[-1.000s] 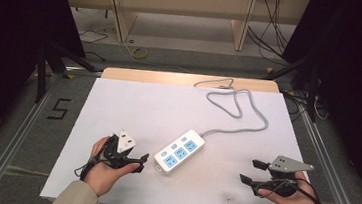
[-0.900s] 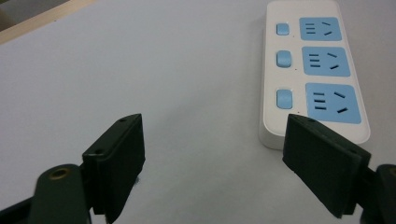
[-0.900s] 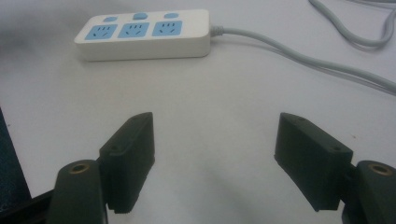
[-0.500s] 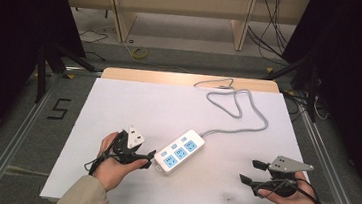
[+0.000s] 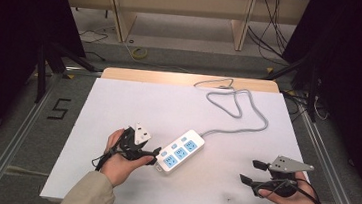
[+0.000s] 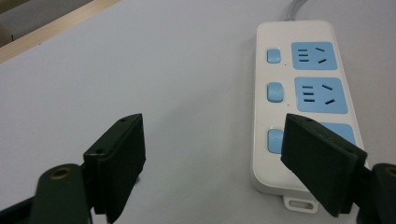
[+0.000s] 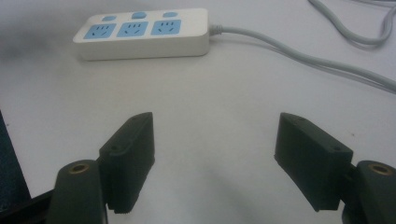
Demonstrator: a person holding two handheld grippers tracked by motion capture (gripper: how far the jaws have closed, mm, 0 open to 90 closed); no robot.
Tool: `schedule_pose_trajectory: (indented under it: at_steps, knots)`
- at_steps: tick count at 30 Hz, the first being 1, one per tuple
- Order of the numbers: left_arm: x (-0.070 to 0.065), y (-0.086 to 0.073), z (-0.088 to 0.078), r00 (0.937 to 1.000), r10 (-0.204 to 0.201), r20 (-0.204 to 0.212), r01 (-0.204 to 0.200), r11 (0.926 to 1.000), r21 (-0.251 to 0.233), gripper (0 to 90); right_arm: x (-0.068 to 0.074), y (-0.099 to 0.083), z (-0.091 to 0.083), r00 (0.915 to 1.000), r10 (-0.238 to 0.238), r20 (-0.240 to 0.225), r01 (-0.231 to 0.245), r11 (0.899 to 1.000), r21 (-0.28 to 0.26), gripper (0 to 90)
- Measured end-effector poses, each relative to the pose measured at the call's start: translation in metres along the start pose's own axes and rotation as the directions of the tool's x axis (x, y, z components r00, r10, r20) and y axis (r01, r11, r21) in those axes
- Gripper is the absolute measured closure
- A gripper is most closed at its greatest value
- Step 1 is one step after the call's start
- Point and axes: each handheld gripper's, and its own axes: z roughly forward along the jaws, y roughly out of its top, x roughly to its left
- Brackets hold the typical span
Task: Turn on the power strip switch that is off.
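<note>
the white power strip (image 5: pixel 180 150) lies at an angle on the white table (image 5: pixel 133 107), near its front middle, three blue sockets facing up and its grey cable (image 5: pixel 241 110) looping off toward the far edge. the left gripper (image 5: pixel 155 155) sits at the strip's near end, jaws spread wide with nothing between them; in the left gripper view one jaw overlaps the strip's nearest socket and the other hangs over bare table. the right gripper (image 5: pixel 251 172) rests well apart at the front right, jaws likewise apart and empty, pointing toward the strip.

White three-socket power strip (image 5: pixel 180 149), flat
</note>
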Motion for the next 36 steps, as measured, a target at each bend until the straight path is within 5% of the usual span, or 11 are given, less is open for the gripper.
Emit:
schedule_pose_trajectory:
  at_steps: [6, 25, 36]
  knots:
    - [-0.002, 0.006, 0.001, 0.9999, -0.002, -0.011, 0.002, 0.9999, -0.011, 31.6, 0.0, 0.0, 0.0, 1.0, 0.001, 0.0, -0.001, 1.0, 0.0, 29.0]
    - [-0.01, 0.02, 0.01, 0.999, 0.032, 0.032, -0.032, 0.9995, 0.0, 86.0, 0.0, -0.002, -0.001, 1.0, 0.006, 0.0, -0.006, 1.0, -0.001, 29.0]
    - [-0.014, 0.027, 0.012, 0.9985, -0.004, 0.054, 0.004, 1.0, 0.001, 89.6, 0.0, -0.002, -0.001, 1.0, 0.007, 0.0, -0.007, 1.0, -0.001, 29.0]
